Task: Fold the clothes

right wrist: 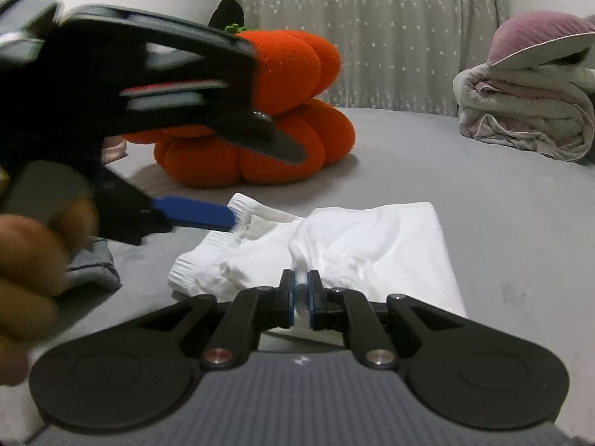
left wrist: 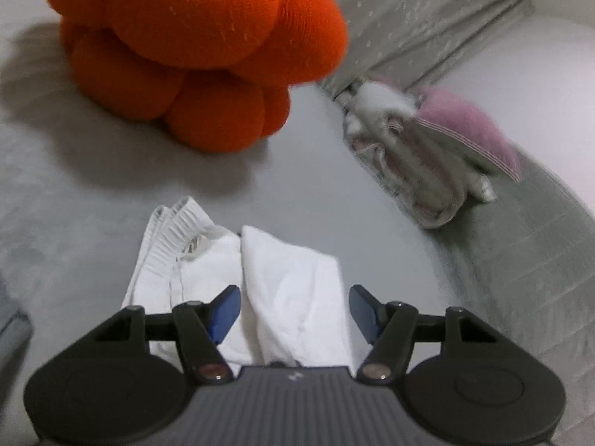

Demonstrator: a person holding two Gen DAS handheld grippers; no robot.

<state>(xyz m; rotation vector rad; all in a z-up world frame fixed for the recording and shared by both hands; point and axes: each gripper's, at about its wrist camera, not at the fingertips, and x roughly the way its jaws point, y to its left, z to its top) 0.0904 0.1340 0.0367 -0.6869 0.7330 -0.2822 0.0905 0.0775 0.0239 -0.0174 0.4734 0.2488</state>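
My right claw [right wrist: 301, 290] pinches a fold of the white garment [right wrist: 372, 245], which lies on the grey bed [right wrist: 483, 223] before the orange pumpkin cushion [right wrist: 297, 74]. My left claw [left wrist: 293, 312] stands spread, straddling a raised ridge of it without pressing.

An orange pumpkin cushion [right wrist: 267, 119] sits far left on the grey bed surface [right wrist: 483, 223]. A rolled pink-and-white quilt [right wrist: 528, 111] lies far right, before a star-patterned curtain [right wrist: 390, 37].
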